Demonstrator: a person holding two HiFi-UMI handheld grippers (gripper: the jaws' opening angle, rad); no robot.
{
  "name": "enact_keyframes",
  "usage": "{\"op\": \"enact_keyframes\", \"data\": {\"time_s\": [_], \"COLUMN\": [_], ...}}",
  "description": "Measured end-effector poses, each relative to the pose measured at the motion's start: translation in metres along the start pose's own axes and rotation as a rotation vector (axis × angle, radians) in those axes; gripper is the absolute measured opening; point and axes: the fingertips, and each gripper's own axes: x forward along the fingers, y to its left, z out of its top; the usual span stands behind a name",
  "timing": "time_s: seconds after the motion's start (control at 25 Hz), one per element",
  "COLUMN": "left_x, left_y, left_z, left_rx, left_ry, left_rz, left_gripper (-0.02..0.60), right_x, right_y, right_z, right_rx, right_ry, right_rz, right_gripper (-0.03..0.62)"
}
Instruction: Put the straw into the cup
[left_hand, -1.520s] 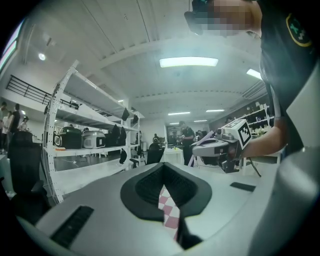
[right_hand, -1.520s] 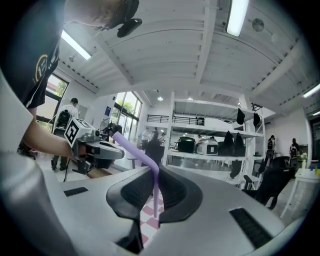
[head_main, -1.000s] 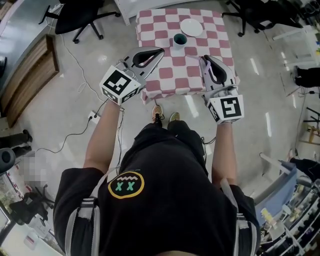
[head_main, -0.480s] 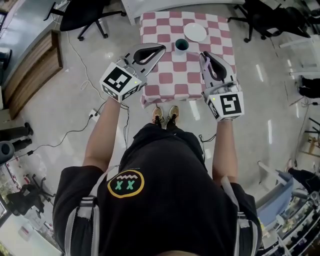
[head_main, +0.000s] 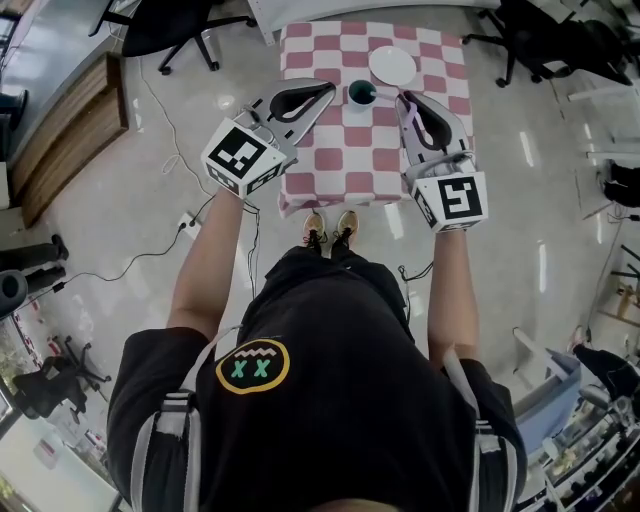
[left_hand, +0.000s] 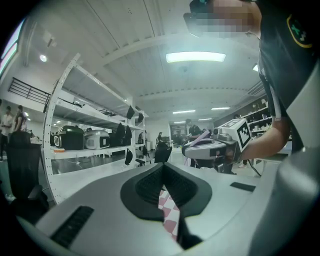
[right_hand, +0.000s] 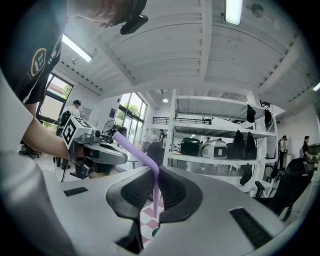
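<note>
Right gripper (head_main: 404, 100) pinches a purple straw (right_hand: 156, 192); left gripper (head_main: 328, 92) is pressed together, empty. Cup (head_main: 361, 94) between them, white plate (head_main: 392, 66) beyond.

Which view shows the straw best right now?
The right gripper view: the purple straw shows close up, bend included, clamped in the right claw. The left gripper view catches only its distant tip; the head view barely shows it.
</note>
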Motion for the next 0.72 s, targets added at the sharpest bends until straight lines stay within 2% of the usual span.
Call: {"op": "enact_keyframes", "data": {"time_s": [0.72], "left_x": [0.022], "left_y": [0.017], "left_z": [-0.016], "left_rx": [-0.022], "left_ry": [0.014], "left_rz": [0.014], "left_gripper": [0.015], "right_x": [0.048], "right_y": [-0.022], "right_z": [-0.052], "right_rx": [-0.003], "right_ry": [0.054], "right_rz": [0.011], "right_gripper": [0.052]}}
